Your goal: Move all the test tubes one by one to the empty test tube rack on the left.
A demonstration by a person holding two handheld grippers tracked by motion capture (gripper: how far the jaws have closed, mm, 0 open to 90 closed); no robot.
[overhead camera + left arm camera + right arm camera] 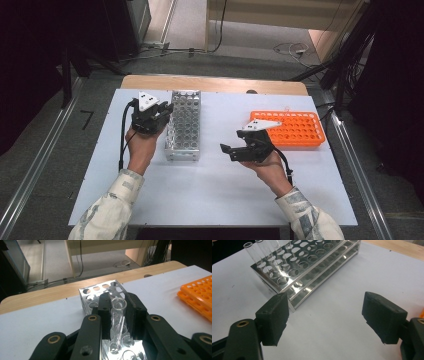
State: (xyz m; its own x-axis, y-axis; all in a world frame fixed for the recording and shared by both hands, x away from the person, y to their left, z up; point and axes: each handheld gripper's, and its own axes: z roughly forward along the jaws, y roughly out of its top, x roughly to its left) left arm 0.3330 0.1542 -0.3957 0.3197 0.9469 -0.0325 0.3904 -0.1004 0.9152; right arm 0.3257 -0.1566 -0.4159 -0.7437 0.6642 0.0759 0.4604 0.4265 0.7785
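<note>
This looks like a lab bench set up for recording, not a home or a shop. A white sheet covers the table (pixel 210 190), and on it stand a steel test-tube rack (pixel 184 125) holding clear glass tubes (pixel 259 252) and an orange plastic tube rack (pixel 295 131). Around it, grey carpet floor (pixel 45 200), metal rails (pixel 30 165) along both sides, loose cables (pixel 292 49) trailing over the floor behind, and dark equipment stands (pixel 350 55) at the edges.

Both grippers, the left gripper (pixel 162 111) and the right gripper (pixel 226 150), are black with brass-ringed screw holes, carry a grey three-cornered plate on top and a black cable, and the person wears pale patterned sleeves (pixel 109 210).
</note>
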